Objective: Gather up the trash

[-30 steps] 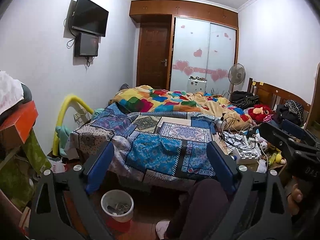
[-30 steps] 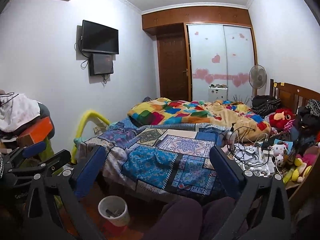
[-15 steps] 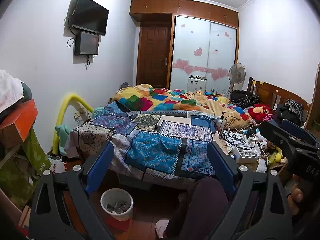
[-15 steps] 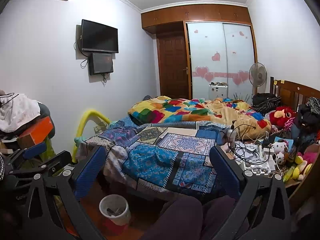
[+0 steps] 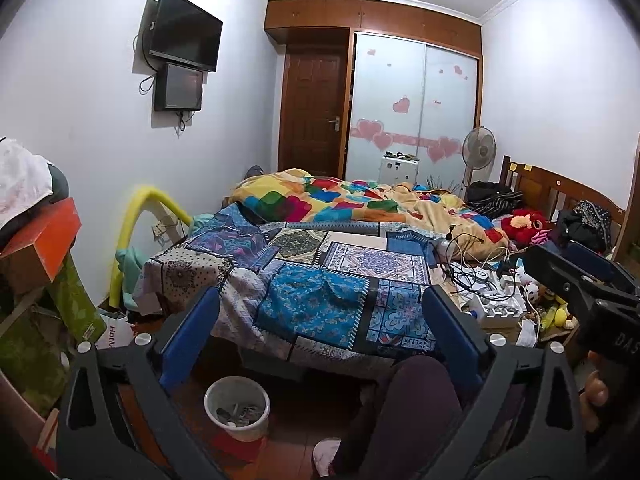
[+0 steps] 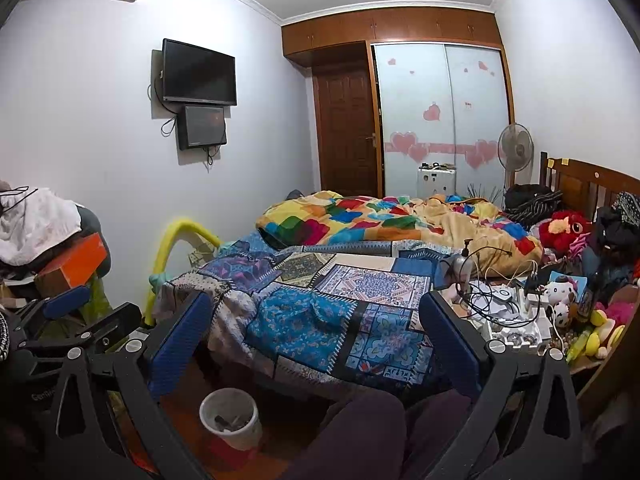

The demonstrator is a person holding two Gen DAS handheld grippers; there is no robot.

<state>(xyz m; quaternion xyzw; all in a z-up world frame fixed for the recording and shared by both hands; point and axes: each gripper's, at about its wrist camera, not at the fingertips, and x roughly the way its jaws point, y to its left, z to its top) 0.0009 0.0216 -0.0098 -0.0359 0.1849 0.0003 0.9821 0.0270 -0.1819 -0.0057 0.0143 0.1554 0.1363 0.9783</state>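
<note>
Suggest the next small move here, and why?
Probably swing the right gripper toward the cluttered bedside surface and look for scraps. Both grippers are open and hold nothing, the left gripper included. The bin on the floor already holds some trash, and the likeliest loose paper sits among the cables there, though what counts as trash is hard to tell.
</note>
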